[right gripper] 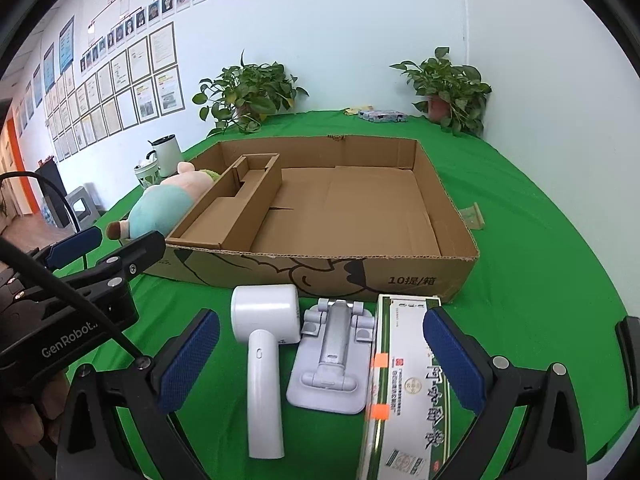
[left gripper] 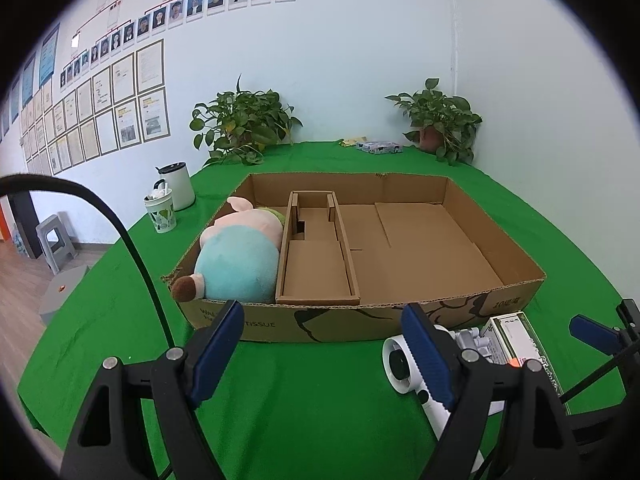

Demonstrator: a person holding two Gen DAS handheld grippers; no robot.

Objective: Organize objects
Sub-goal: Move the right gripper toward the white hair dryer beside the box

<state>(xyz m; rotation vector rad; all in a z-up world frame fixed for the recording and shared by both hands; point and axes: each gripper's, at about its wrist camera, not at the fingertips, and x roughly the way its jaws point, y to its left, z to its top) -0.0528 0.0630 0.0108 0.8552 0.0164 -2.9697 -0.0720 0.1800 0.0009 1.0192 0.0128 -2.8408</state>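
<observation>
Both grippers, left [left gripper: 322,344] & right [right gripper: 320,354], hovered wide-jawed, holding nothing, before a cardboard box [right gripper: 432,276] on green cloth; plush toy [left gripper: 236,252] lay inside its left section, fan [right gripper: 266,344], stand [right gripper: 332,368], carton [right gripper: 404,384] just outside.

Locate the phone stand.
In the right wrist view, the phone stand lies flat on the green cloth, between the white fan and the green box, before the carton.

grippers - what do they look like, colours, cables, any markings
Both the left gripper and right gripper have black frames with silver bolts and blue textured pads. A black cable runs by the left one, whose body reads GenRobot in the right wrist view.
</observation>
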